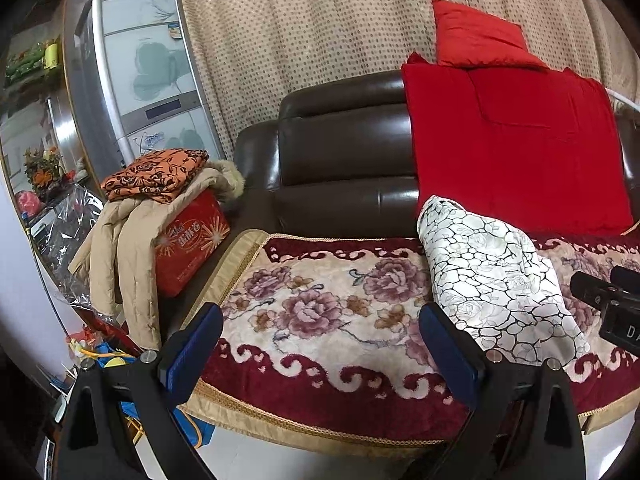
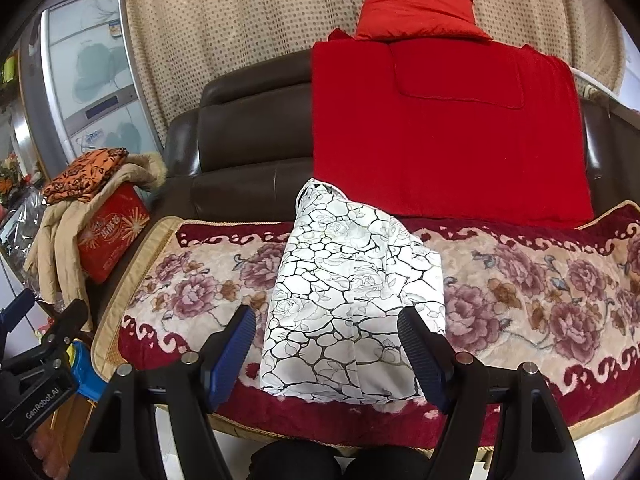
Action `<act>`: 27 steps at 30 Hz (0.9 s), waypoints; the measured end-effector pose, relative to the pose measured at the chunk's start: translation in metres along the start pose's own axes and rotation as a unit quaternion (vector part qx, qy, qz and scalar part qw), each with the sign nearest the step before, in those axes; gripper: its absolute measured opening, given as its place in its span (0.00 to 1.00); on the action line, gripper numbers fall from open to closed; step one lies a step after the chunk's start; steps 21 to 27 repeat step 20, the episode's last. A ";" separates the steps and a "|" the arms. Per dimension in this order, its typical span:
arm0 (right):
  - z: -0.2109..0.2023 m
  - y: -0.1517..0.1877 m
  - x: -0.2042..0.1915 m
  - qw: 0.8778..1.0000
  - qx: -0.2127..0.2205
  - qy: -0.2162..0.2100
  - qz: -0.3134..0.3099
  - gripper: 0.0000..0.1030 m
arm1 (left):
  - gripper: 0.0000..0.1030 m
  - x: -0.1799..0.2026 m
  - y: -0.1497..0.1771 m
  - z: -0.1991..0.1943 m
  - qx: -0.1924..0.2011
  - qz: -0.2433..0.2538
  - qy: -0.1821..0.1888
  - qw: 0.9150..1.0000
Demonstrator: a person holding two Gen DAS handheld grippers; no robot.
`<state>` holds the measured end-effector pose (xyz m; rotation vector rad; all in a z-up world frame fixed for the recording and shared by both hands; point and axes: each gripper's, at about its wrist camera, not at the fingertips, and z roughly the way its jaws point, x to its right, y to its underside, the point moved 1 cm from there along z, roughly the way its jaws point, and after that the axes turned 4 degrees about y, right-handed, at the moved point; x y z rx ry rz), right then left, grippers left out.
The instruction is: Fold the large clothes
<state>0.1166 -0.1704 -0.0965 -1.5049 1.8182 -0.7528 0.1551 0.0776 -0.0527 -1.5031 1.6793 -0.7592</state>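
A white garment with a black crackle and rose print (image 2: 352,296) lies folded into a narrow stack on the floral sofa cover (image 2: 540,280). It also shows in the left wrist view (image 1: 492,276), at the right. My right gripper (image 2: 326,332) is open, its fingers on either side of the garment's near end, just above it. My left gripper (image 1: 320,328) is open and empty over the bare floral cover (image 1: 320,296), left of the garment. The right gripper's body shows at the right edge of the left wrist view (image 1: 608,300).
A brown leather sofa back (image 2: 248,140) carries a red blanket (image 2: 444,128) and a red cushion (image 2: 416,8). At the left armrest a red box (image 1: 192,244), a beige coat (image 1: 120,248) and an orange patterned cloth (image 1: 156,174) are piled. A fridge (image 1: 140,72) stands behind.
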 end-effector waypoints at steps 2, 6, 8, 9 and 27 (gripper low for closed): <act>0.001 0.000 0.000 1.000 0.000 -0.001 -0.002 0.75 | 0.95 0.002 0.000 0.000 0.000 0.002 0.000 1.000; 0.002 0.002 0.000 1.000 -0.001 -0.002 -0.001 0.75 | 0.95 0.005 0.000 0.000 0.002 0.004 0.006 1.000; 0.001 0.002 0.000 1.000 0.000 0.000 -0.002 0.75 | 0.95 0.008 0.000 0.000 0.001 0.006 0.011 1.000; 0.002 0.002 0.001 1.000 0.000 0.000 -0.002 0.75 | 0.95 0.009 0.000 0.000 0.001 0.006 0.013 1.000; 0.019 0.001 0.000 1.000 -0.017 -0.009 -0.003 0.75 | 0.95 0.018 -0.005 0.022 -0.014 -0.007 0.050 0.999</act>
